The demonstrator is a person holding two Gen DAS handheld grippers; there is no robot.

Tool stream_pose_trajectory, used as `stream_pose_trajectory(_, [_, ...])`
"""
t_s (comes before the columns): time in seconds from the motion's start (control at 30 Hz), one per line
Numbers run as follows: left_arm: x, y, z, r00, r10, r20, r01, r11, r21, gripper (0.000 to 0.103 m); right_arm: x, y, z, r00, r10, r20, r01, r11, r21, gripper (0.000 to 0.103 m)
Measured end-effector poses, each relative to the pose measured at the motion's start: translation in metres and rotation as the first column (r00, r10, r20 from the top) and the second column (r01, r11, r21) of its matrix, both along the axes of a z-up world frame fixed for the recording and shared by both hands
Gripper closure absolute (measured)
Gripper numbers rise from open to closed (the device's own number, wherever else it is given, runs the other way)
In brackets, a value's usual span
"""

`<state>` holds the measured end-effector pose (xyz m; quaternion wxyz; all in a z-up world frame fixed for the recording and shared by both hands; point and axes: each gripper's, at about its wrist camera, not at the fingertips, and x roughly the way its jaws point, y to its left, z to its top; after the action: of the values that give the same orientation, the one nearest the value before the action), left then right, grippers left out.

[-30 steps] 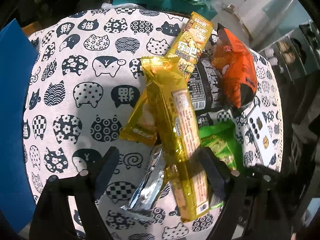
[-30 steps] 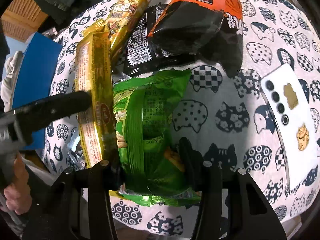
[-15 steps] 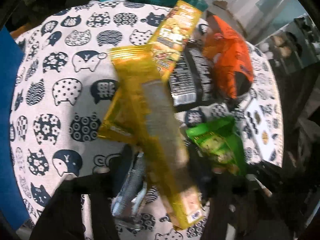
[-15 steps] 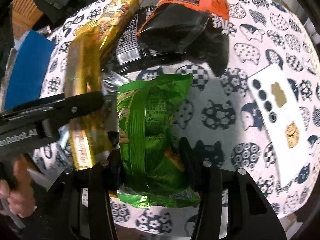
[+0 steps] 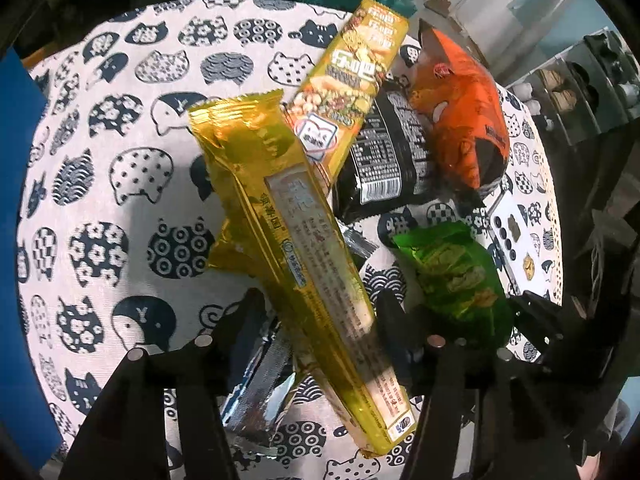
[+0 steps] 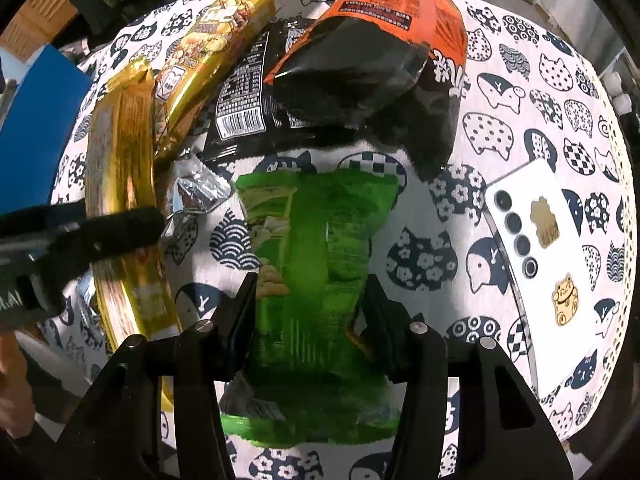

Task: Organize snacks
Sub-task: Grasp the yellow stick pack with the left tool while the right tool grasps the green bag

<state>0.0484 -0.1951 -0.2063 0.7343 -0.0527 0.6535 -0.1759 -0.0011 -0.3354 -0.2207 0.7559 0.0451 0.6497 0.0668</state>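
Note:
A long gold snack pack (image 5: 304,248) runs between the fingers of my left gripper (image 5: 320,312). The pads still touch it while the jaws are opening. My right gripper (image 6: 310,304) is shut on a green snack bag (image 6: 316,240), pinched at its middle, and those jaws are opening slightly too. The green bag (image 5: 456,276) also shows at the right of the left wrist view. One finger (image 6: 120,232) of the left gripper crosses the gold pack (image 6: 120,152) in the right wrist view. Everything sits over a round table with a cat-print cloth (image 5: 100,200).
Behind lie a second gold pack with a nut picture (image 5: 352,80), a black packet (image 5: 384,168) and an orange-black bag (image 6: 380,40). A crumpled silver wrapper (image 5: 256,392) lies under the left gripper. A white phone (image 6: 548,260) rests near the right edge, and a blue panel (image 5: 20,200) is at the left.
The left jaws went from wide apart to closed on the gold pack, whose far end swung left and now looks nearer. The right gripper kept the green bag and tilted a little.

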Motion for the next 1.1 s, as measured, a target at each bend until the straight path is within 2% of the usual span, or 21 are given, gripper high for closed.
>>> stream_pose_trajectory(0.1, [-0.002,0.002,0.001,1.0,0.004,0.003,-0.004,1.0,-0.016,0.054,0.004,0.004,0.0,1.0,-0.005,0.006,0.005,1.0,0.009,0.06])
stream_pose_trajectory(0.27, [-0.007,0.009,0.014,1.0,0.01,0.018,-0.009,0.999,-0.035,0.06,0.003,-0.003,0.004,1.0,-0.02,0.0,0.02,1.0,0.017,0.064])
stream_pose_trajectory(0.4, [-0.011,0.012,0.026,0.999,-0.011,0.046,0.013,0.999,-0.037,0.075,0.005,-0.006,0.014,1.0,-0.028,0.015,0.027,0.999,0.022,0.067])
stream_pose_trajectory(0.53, [-0.017,0.013,0.039,0.994,-0.051,0.1,0.052,0.999,-0.007,0.075,0.004,-0.004,0.029,0.998,-0.029,0.051,0.027,0.999,0.026,0.069])
stream_pose_trajectory(0.67, [-0.022,0.018,0.05,0.989,-0.067,0.131,0.069,0.998,-0.011,0.075,0.003,-0.003,0.042,0.997,-0.024,0.079,0.022,0.999,0.029,0.069])
stream_pose_trajectory(0.8, [-0.026,0.024,0.066,0.983,-0.073,0.17,0.075,0.997,-0.005,0.075,0.001,0.003,0.054,0.994,-0.018,0.103,0.015,1.0,0.023,0.069])
stream_pose_trajectory(1.1, [-0.032,0.045,0.104,0.955,-0.087,0.282,0.073,0.995,0.061,0.075,-0.001,0.008,0.087,0.986,-0.004,0.165,0.0,1.0,0.024,0.069])
